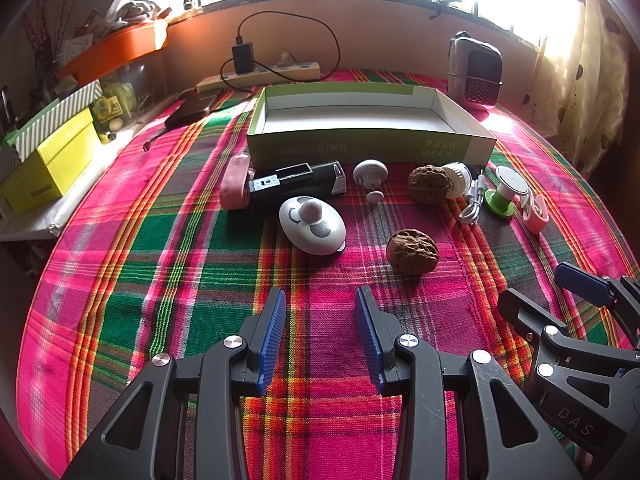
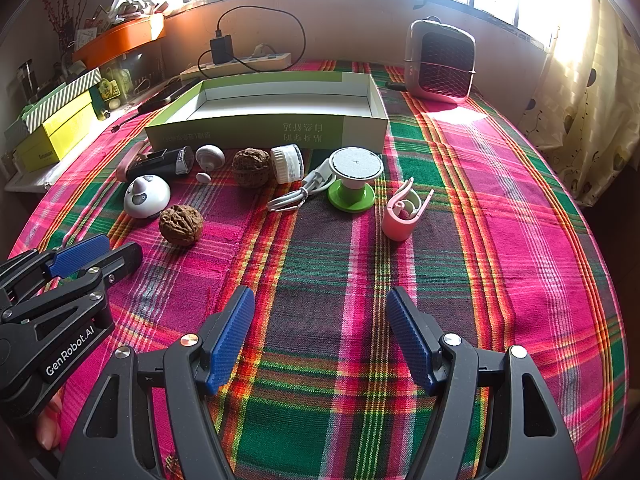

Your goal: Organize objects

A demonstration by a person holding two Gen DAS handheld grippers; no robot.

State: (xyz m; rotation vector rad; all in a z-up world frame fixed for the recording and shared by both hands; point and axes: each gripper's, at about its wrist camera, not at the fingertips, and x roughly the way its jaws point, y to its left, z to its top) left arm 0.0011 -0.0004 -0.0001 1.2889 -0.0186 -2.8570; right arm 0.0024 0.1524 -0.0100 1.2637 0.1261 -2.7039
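**Two grippers hovering over a cluttered plaid table**

A table under a bright window is wearing a pink, green and orange plaid cloth (image 2: 500, 240), and one shallow green box (image 1: 360, 148) with a white inside is sitting open toward the far side, holding nothing that can be seen. In front of its near wall a loose row of small things is lying on the cloth: two walnuts, one (image 1: 428, 184) close to the box and one (image 1: 412, 251) nearer the camera; one white egg-shaped gadget (image 1: 312, 225); one black cylinder (image 1: 298, 184) with a pink piece (image 1: 236, 185) touching its left end; one small white knob (image 1: 370, 174); one white ribbed cap (image 2: 287, 163); one coiled white cable (image 2: 298, 195); one green-and-white spool (image 2: 354, 179); and one pink clip (image 2: 402, 216) farthest right. One small heater (image 2: 440, 62) and one power strip (image 1: 260, 76) are standing behind the box.

The left gripper (image 1: 321, 300) is hanging low over bare cloth, its blue pads (image 1: 276, 324) parted and holding nothing. The right gripper (image 2: 321, 300) is hovering just beside it, spread wider and likewise gripping nothing.
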